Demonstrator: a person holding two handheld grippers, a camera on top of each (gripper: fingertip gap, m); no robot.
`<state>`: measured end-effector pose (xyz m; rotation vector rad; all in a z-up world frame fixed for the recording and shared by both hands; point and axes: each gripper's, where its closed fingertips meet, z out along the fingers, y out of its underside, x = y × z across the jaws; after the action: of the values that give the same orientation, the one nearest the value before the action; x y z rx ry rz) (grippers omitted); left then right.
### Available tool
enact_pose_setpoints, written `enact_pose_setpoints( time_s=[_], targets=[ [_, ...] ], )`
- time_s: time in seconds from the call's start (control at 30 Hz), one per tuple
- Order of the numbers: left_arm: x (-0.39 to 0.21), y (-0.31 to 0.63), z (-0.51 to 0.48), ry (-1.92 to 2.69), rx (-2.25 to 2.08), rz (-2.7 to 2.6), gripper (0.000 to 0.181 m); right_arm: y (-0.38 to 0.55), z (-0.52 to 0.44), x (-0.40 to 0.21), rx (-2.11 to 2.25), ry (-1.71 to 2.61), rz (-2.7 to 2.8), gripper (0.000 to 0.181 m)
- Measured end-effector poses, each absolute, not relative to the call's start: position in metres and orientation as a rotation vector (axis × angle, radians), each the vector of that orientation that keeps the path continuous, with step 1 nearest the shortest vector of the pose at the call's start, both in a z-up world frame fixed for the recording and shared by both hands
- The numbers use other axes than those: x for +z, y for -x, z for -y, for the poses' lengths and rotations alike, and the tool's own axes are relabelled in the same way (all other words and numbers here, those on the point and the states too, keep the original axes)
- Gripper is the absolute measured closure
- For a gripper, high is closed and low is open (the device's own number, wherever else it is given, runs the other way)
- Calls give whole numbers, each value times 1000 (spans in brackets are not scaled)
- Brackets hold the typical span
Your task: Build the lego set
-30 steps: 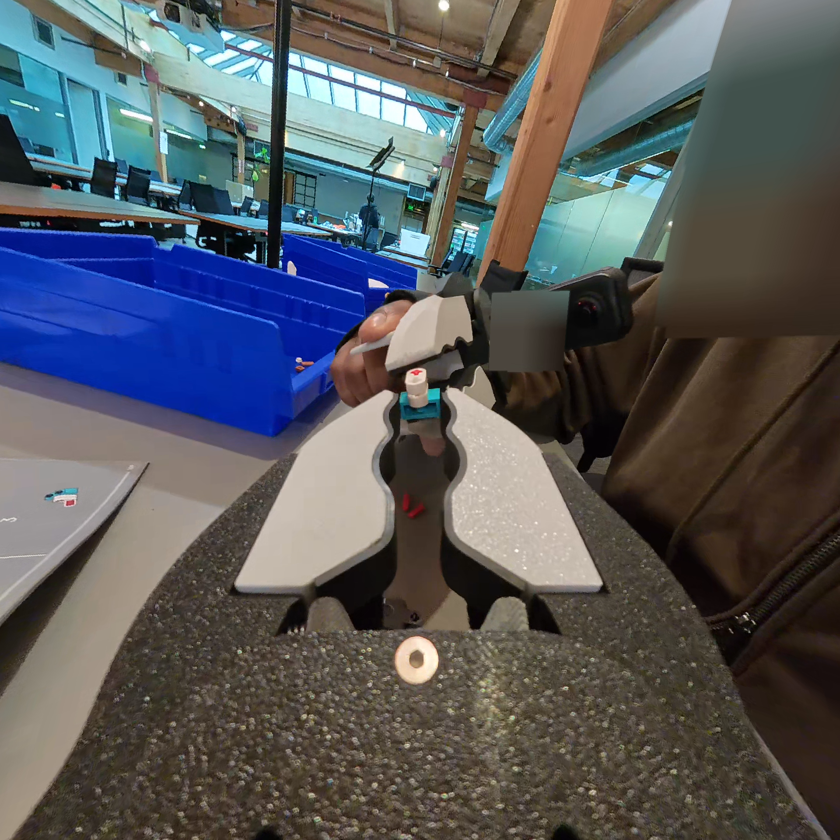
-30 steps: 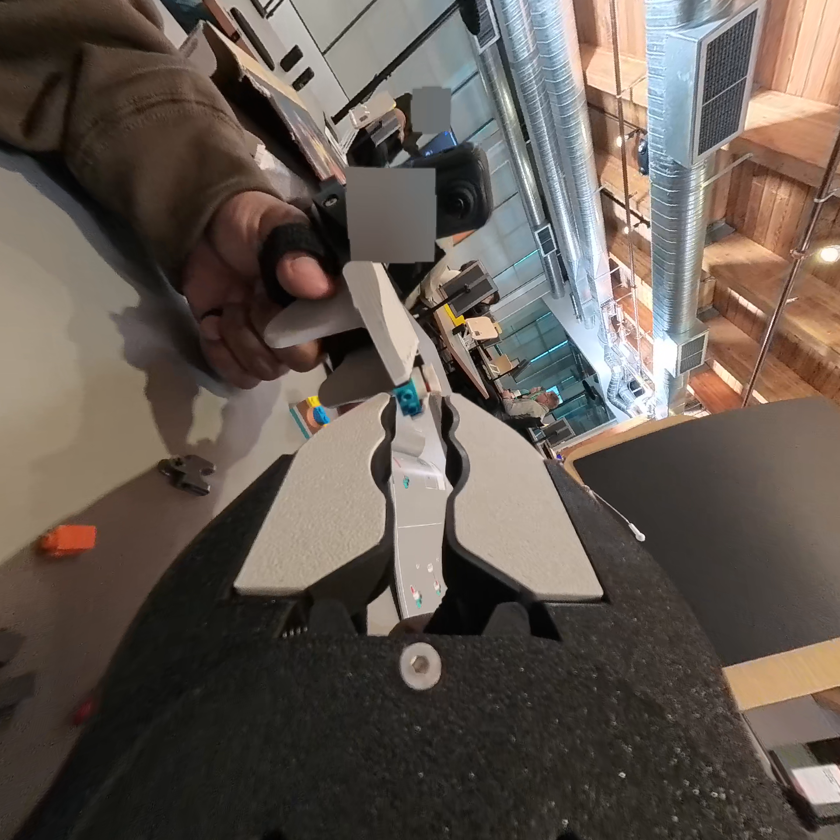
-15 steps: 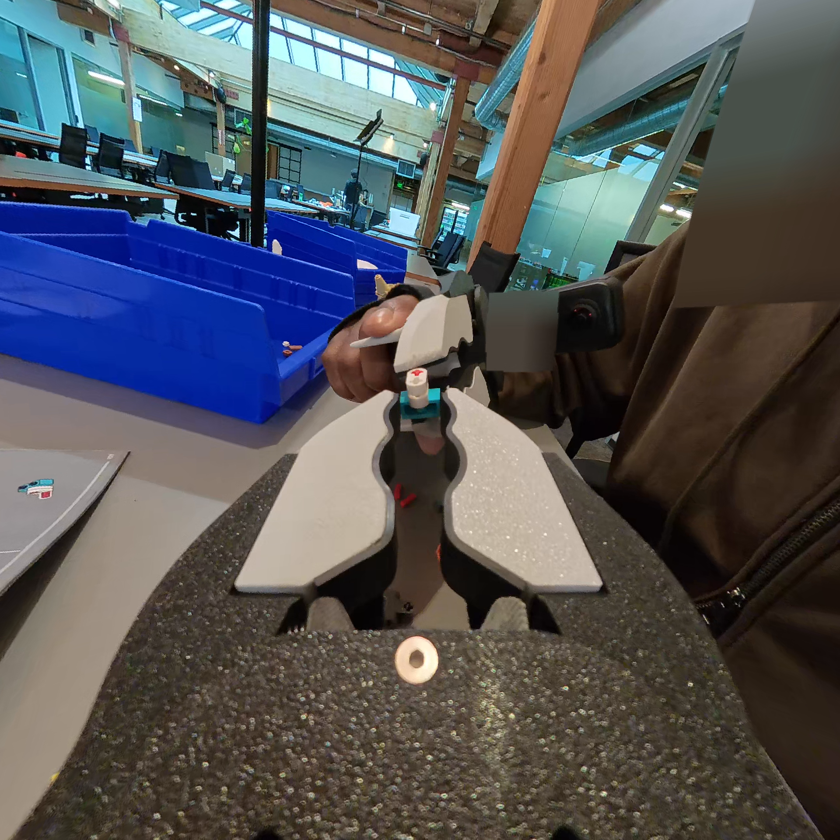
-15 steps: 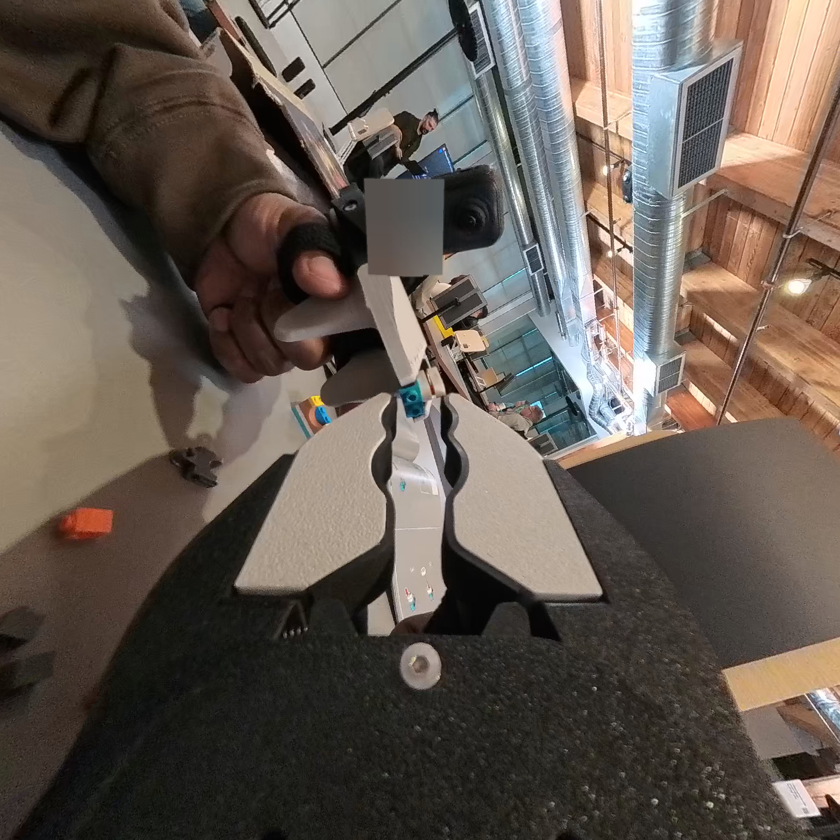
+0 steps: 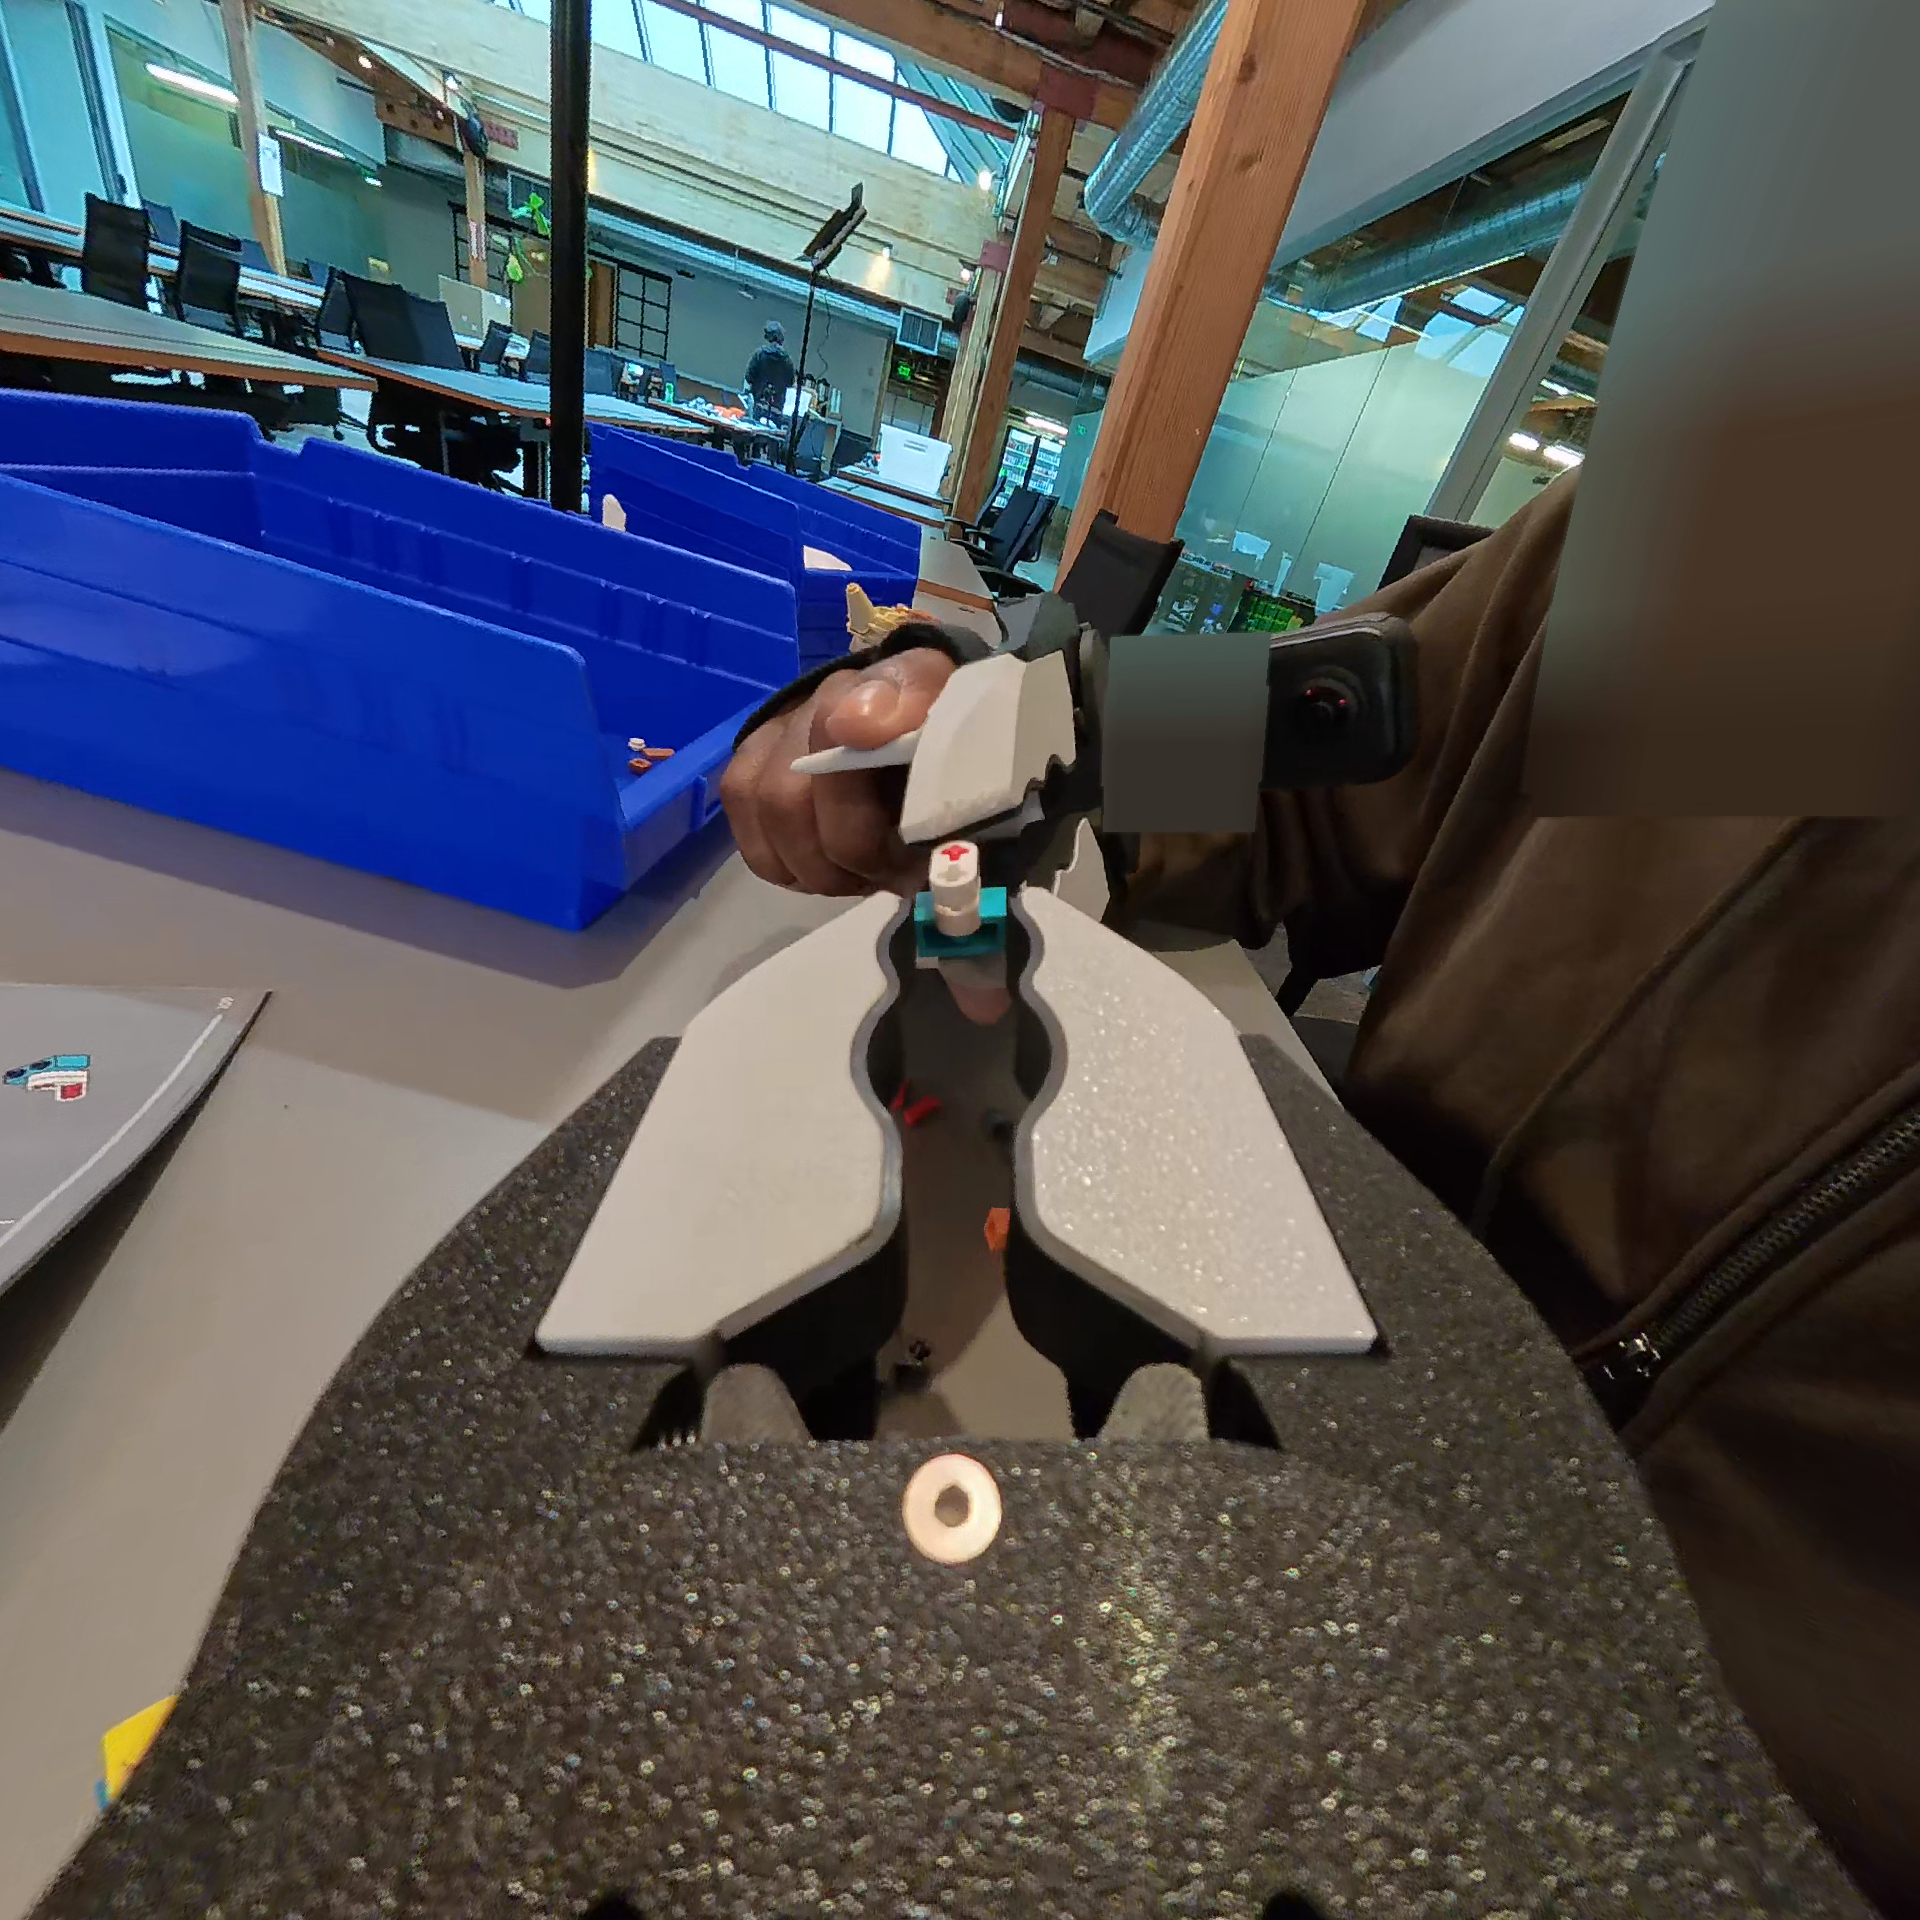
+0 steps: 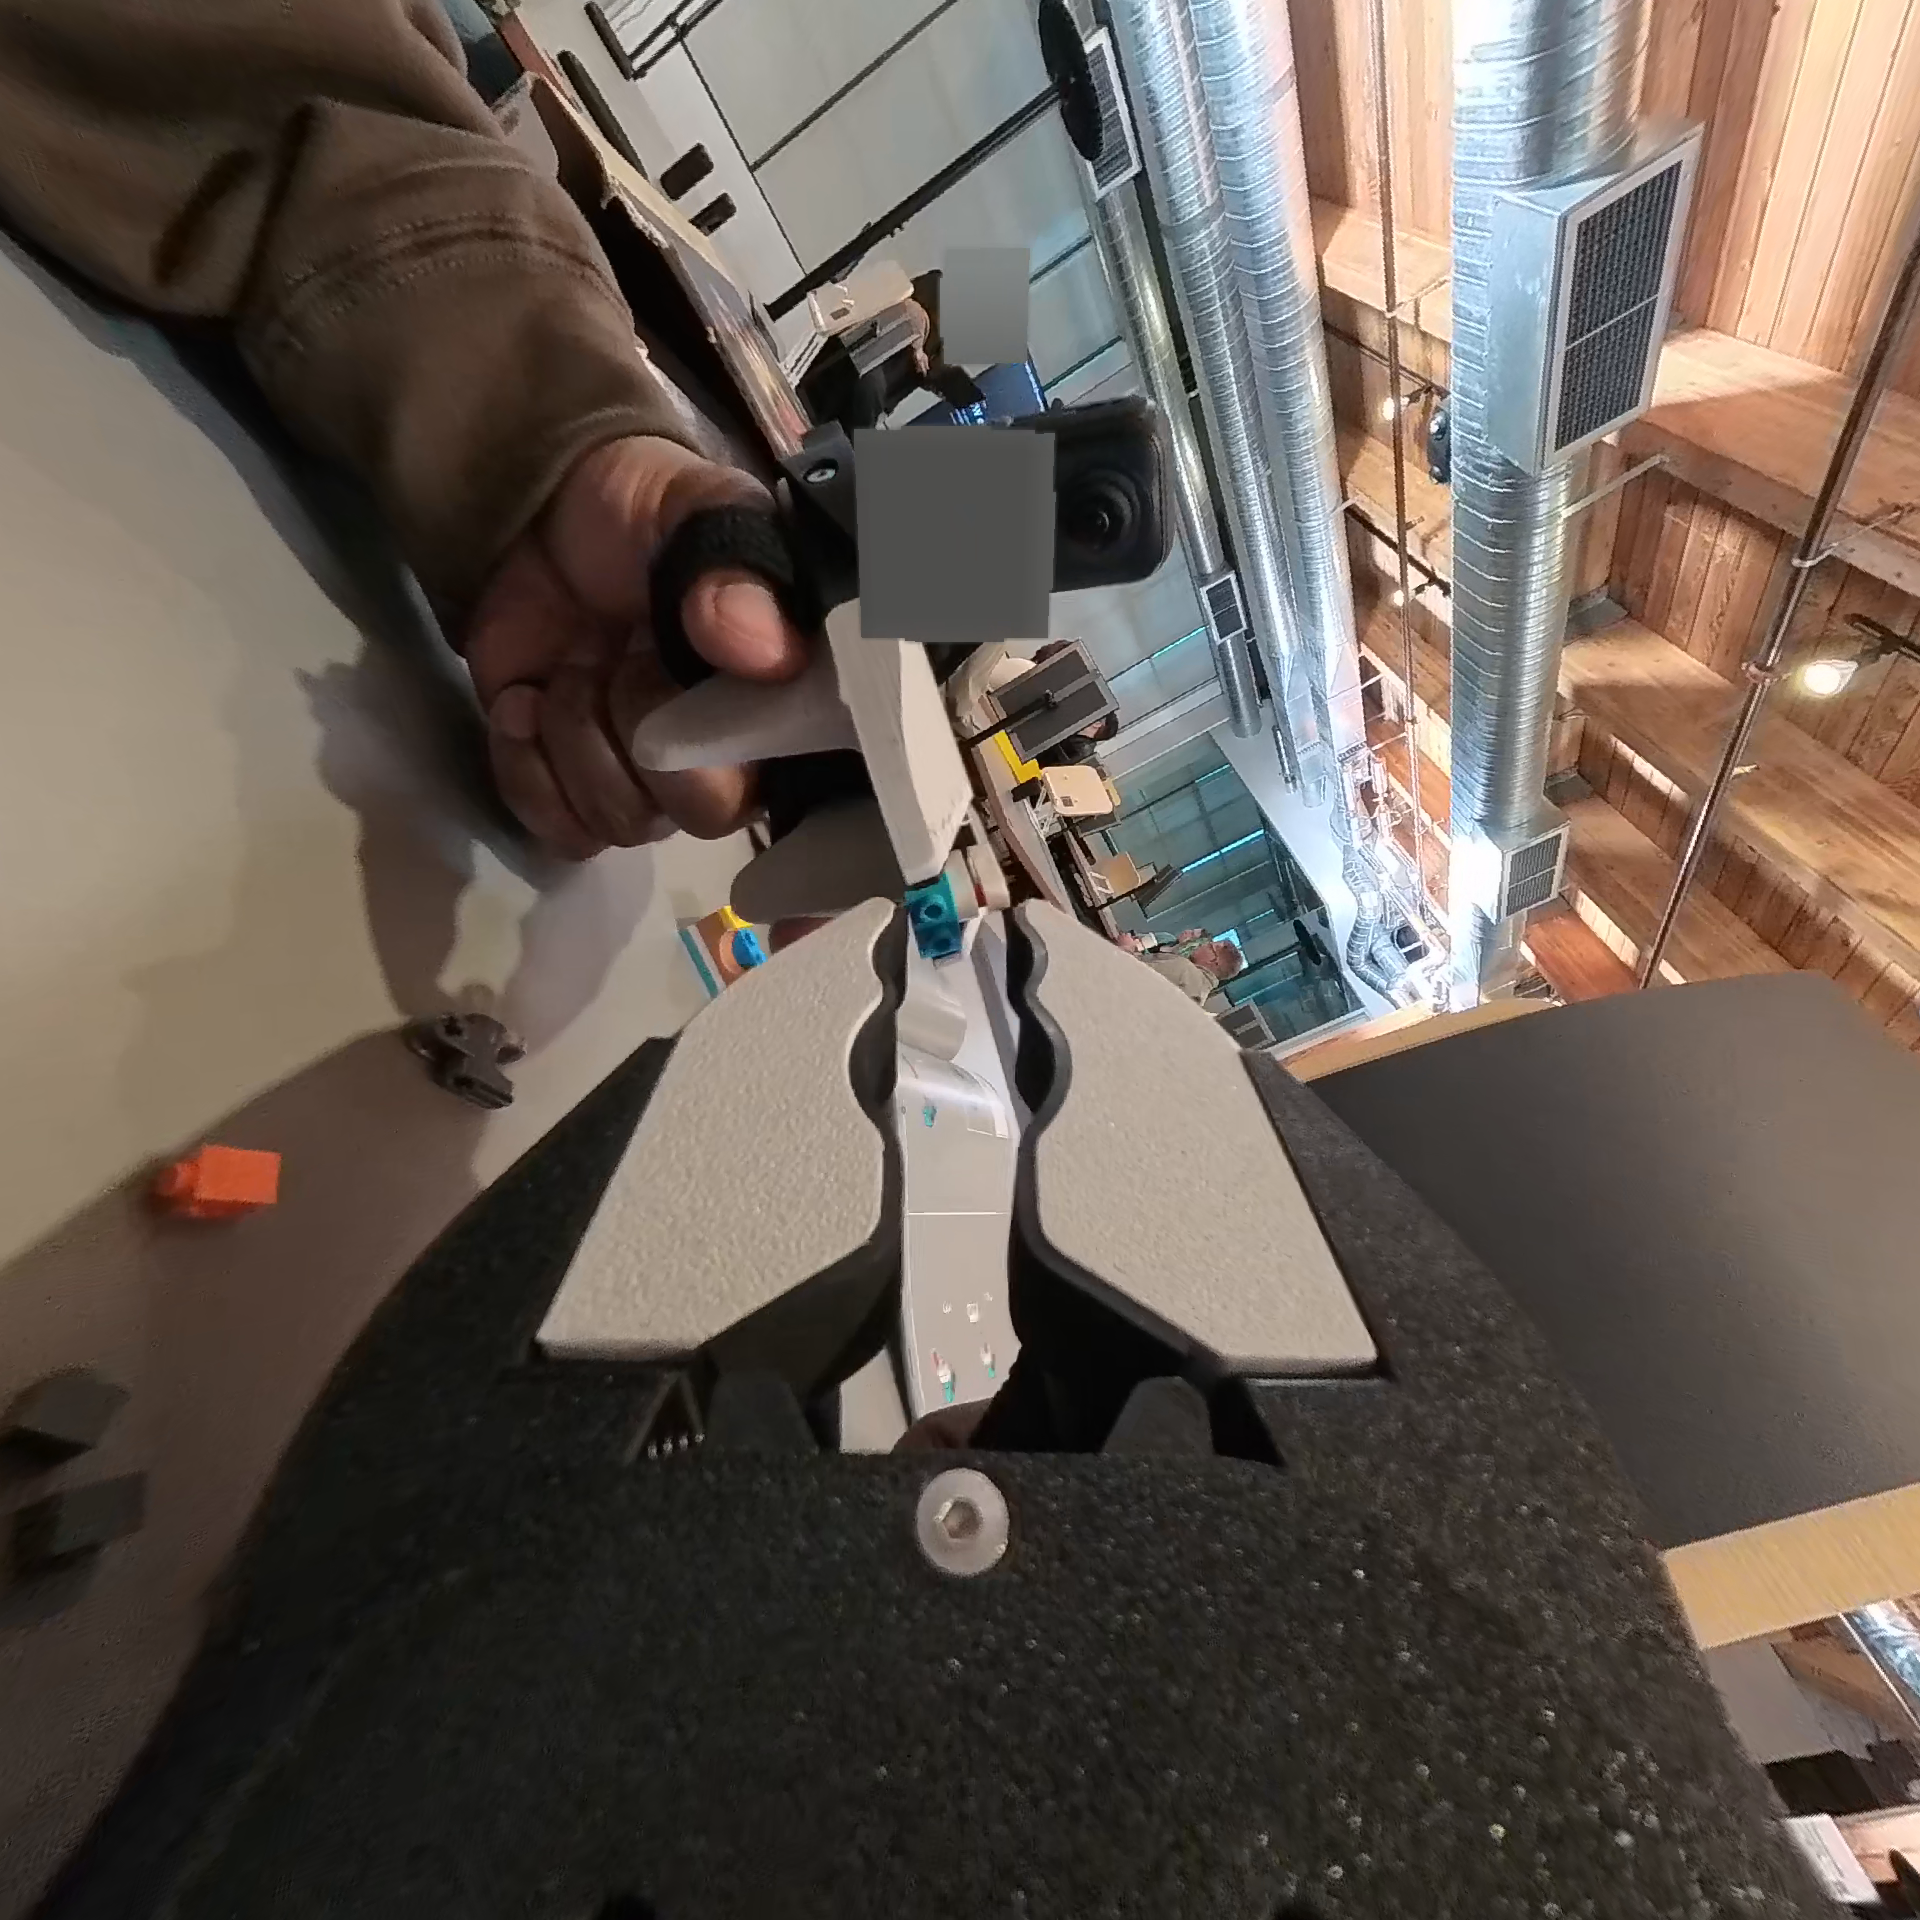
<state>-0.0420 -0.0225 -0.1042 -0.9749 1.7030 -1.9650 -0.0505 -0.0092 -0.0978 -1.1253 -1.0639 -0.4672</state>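
A small teal brick [image 5: 951,935] with a white round piece [image 5: 954,883] on top, a red axle end in it, is held in the air above the grey table [image 5: 364,1091]. My left gripper [image 5: 961,920] is shut on the teal brick. My right gripper [image 5: 971,821] comes in from above and behind, its tips flanking the top of the white piece. In the right wrist view my right gripper [image 6: 958,920] has a narrow gap, with the teal brick [image 6: 935,925] and the white piece [image 6: 984,883] at its tips. The left gripper [image 6: 914,883] meets them there.
Blue bins [image 5: 416,707] stand at the back left. An instruction booklet [image 5: 94,1101] lies on the left and also shows in the right wrist view [image 6: 956,1143]. Loose on the table are an orange brick [image 6: 218,1179], black pieces [image 6: 468,1049] and small red pieces [image 5: 914,1107]. Left and right tips are no more than a few centimetres apart.
Both grippers have drifted a little together, so the background shifts in both views. The teal brick and white piece stay at the fingertips, and both jaw gaps look the same.
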Motion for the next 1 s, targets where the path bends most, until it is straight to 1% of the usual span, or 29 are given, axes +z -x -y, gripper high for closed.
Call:
enact_pose_setpoints(
  time_s=[0.13,0.2,0.23,0.5,1.0],
  targets=[
    [-107,42,23,994,-1961,-1726,165,50,10,-100,-456,1128,1077,163],
    [-109,43,23,998,-1949,-1742,165,51,11,-99,-447,1122,1077,156],
    [-109,43,23,996,-1952,-1744,165,51,11,-99,-442,1121,1079,156],
    [-107,45,25,962,-1954,-1739,165,54,11,-100,-451,1118,1091,163],
    [-105,44,24,954,-1951,-1717,165,53,10,-99,-467,1137,1091,164]
  ],
)
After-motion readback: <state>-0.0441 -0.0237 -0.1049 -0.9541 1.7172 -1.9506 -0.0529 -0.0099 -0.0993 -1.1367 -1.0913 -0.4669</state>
